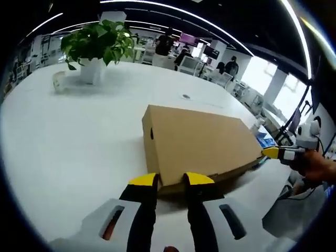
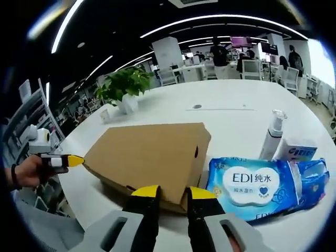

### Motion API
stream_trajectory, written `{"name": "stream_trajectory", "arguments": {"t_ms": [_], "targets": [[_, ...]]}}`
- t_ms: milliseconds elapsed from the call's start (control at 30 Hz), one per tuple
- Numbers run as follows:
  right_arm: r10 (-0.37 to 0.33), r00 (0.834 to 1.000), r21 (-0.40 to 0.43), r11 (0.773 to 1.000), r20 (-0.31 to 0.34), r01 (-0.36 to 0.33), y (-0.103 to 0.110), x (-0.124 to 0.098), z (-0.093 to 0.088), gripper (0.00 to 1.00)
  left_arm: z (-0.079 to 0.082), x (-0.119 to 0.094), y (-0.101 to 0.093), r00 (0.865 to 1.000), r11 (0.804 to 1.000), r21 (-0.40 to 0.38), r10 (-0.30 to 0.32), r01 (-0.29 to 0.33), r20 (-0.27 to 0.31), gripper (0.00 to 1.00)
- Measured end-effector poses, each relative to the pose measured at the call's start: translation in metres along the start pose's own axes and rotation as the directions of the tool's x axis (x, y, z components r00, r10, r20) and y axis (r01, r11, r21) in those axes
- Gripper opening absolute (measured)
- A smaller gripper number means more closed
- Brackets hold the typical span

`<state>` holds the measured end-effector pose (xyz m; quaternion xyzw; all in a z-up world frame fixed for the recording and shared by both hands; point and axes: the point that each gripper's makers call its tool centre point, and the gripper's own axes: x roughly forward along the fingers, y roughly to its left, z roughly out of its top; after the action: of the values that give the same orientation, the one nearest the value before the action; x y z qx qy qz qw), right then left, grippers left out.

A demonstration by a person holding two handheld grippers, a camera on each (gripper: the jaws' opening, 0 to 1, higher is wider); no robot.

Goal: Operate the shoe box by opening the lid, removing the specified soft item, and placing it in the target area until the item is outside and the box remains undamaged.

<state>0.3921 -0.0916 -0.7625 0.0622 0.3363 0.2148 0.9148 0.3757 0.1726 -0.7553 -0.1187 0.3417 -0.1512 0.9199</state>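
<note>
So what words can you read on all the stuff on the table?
"EDI 纯水" on the white label of the blue wipes pack.
A second "EDI" low on the same pack, cut off at its edge.
Small blue print on the white packet behind it: too blurred to read.
The white pump bottle: no print I can make out.
The cardboard shoe box: no words on the sides that show.
</note>
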Motion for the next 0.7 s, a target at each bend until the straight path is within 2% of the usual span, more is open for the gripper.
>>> {"name": "stream_trajectory", "arguments": {"t_ms": [400, 700], "targets": [[-0.014, 1.000, -0.018, 1.000, 0.011, 0.014, 0.0015, -0.0032, 0.0005, 0.17, 0.0028, 0.0050, -0.0004, 1.000, 1.000, 0.014, 0.003, -0.003, -0.008, 0.19], [-0.026, 1.000, 0.013, 1.000, 0.019, 0.025, -0.0041, -0.0055, 0.0007, 0.18, 0.0017, 0.0006, -0.0002, 1.000, 1.000, -0.001, 0.007, -0.007, 0.003, 0.20]]}}
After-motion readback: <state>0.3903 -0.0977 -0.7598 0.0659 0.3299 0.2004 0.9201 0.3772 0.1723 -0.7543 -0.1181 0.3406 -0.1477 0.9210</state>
